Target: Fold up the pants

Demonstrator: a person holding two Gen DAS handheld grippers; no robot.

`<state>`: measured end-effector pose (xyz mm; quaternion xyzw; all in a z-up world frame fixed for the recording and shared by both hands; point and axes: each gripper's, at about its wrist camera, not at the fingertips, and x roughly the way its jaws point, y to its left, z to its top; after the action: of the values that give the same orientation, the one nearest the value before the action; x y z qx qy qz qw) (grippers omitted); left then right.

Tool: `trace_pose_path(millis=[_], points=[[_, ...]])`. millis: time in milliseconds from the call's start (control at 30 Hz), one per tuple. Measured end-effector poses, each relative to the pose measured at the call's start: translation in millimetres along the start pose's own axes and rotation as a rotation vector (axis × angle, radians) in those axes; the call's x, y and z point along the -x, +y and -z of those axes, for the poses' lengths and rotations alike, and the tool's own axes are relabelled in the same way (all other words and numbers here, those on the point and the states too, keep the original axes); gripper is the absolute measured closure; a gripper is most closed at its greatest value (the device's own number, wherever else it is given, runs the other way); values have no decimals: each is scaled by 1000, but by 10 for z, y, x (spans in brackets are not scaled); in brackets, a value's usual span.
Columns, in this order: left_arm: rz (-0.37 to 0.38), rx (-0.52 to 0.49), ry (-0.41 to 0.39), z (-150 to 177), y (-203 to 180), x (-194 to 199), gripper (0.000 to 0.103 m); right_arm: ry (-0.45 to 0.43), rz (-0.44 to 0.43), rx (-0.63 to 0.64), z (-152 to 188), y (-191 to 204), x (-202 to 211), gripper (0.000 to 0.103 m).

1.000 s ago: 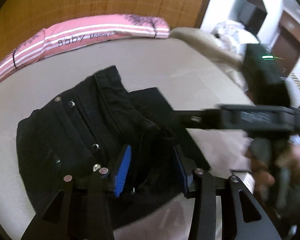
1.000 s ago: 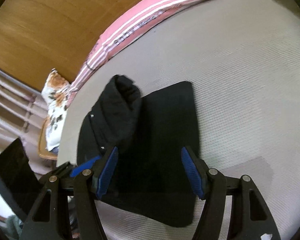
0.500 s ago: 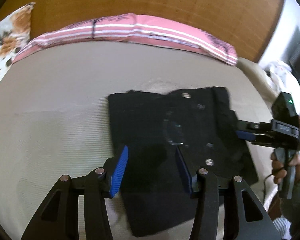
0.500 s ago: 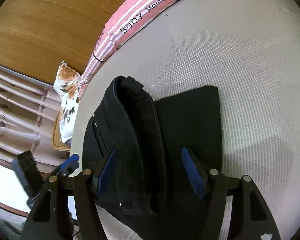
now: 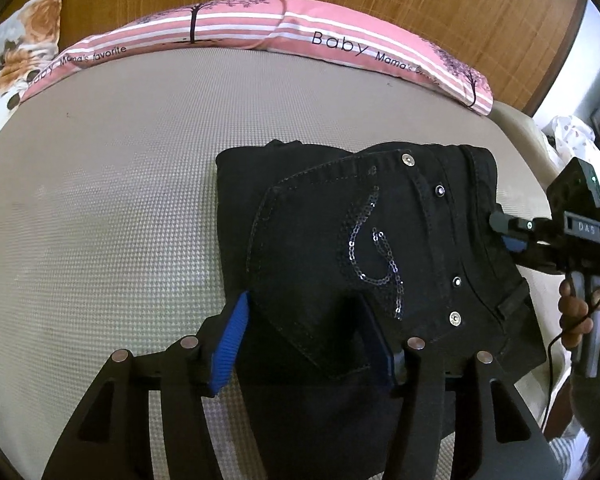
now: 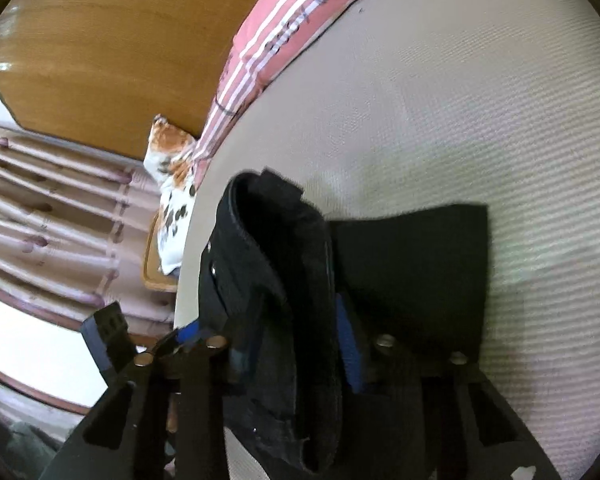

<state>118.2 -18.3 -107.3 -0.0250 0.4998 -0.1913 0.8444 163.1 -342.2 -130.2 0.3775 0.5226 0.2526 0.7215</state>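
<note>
Black jeans (image 5: 352,248) lie folded compactly on the mattress (image 5: 100,200). Left gripper (image 5: 308,344), opening, stands spread over them. Right gripper (image 6: 288,340), closing, pinches the waistband fold. Final flattening apparently remains.

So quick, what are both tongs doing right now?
Left tongs: open, jaws just widening over the black pants, not pinching.
Right tongs: just closed on the pants' waistband.

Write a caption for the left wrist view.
Open left claw above folded black pants on a bed; right claw at their waistband.
</note>
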Motion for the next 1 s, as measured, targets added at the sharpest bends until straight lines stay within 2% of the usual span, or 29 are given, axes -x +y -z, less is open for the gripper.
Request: trace_pose_path(millis=[167,333,567,700,767,1000], points=[[0,10,5,-17,29,-45,41,17,-15,16,-15,26,-59,74],[-14,19,1,-15,26,-64,39,-9,-21,0,-63,7,-126,78],[-28,16,-1,-13,14,-74,36,-42,43,-5,6,138,-99,79],[-33,14,-5,-9,8,-73,36,-67,96,-9,50,275,-50,89],[-38,11,-2,-17,-1,-68,36,-79,119,-8,71,365,-15,90],[-59,-13,-2,-35,-48,-36,36,-109,139,-17,153,599,117,91]])
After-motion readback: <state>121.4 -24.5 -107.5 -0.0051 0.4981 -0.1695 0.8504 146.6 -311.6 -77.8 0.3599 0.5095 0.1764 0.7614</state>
